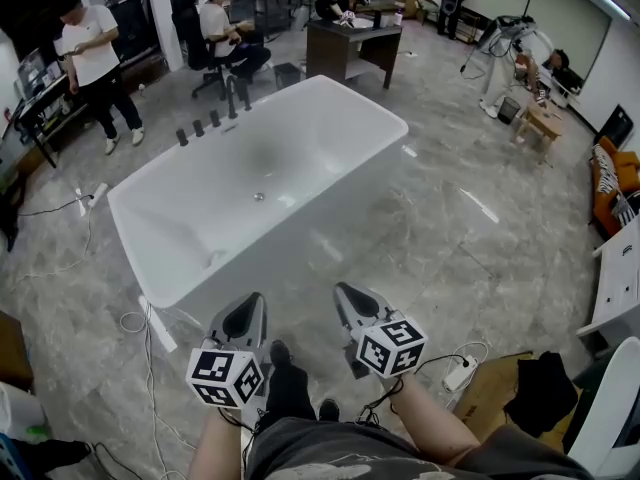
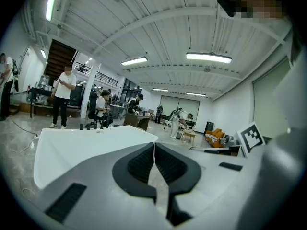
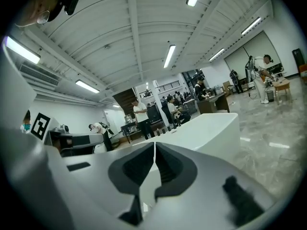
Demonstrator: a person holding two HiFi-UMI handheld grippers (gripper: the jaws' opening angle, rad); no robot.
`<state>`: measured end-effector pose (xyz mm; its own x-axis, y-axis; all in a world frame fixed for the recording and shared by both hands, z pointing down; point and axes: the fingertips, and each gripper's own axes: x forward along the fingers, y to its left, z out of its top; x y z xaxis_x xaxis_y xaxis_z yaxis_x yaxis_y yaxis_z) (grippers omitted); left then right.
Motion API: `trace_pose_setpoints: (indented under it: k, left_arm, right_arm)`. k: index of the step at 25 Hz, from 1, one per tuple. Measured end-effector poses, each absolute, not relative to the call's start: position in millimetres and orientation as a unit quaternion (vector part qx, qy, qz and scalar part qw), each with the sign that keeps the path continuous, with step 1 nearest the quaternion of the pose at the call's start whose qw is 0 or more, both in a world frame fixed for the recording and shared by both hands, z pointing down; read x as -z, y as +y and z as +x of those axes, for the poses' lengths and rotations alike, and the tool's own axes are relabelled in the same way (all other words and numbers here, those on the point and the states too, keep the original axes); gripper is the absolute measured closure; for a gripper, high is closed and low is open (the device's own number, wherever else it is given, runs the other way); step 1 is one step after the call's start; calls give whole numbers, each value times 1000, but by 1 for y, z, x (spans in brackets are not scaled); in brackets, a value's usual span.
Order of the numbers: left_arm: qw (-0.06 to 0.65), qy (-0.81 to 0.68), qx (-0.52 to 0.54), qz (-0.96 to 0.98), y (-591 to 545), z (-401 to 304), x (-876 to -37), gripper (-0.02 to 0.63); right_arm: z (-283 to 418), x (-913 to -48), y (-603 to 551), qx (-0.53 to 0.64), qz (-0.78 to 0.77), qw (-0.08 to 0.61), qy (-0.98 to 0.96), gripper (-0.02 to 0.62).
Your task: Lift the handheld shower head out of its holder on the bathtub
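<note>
A white freestanding bathtub [image 1: 270,168] fills the middle of the head view. On its far rim stands a row of black fittings [image 1: 213,119]; which of them is the handheld shower head I cannot make out at this distance. My left gripper [image 1: 253,301] and right gripper [image 1: 346,290] hang side by side short of the tub's near end, well away from the fittings. Both are shut with nothing between the jaws. The left gripper view shows the jaws [image 2: 154,145] closed together, with the tub [image 2: 72,147] and fittings [image 2: 91,126] beyond. The right gripper [image 3: 154,145] also faces the tub [image 3: 206,128].
The floor is grey marble tile. A person stands [image 1: 95,63] at the far left and another sits on a chair [image 1: 220,33] behind the tub, near a dark desk [image 1: 345,46]. Cables and a power strip [image 1: 458,373] lie by my feet. An orange sofa [image 1: 610,183] is at right.
</note>
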<state>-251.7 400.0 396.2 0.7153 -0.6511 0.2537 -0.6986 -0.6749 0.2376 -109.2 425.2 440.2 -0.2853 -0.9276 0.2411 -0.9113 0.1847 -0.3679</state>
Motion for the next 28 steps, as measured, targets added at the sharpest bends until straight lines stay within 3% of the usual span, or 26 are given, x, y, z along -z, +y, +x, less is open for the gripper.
trace_pose_setpoints:
  k: [28]
  left_arm:
    - [167,-326,-67,928,124,-227,-403,591]
  right_arm:
    - [-65,-430,158,214,-657,9,723,568]
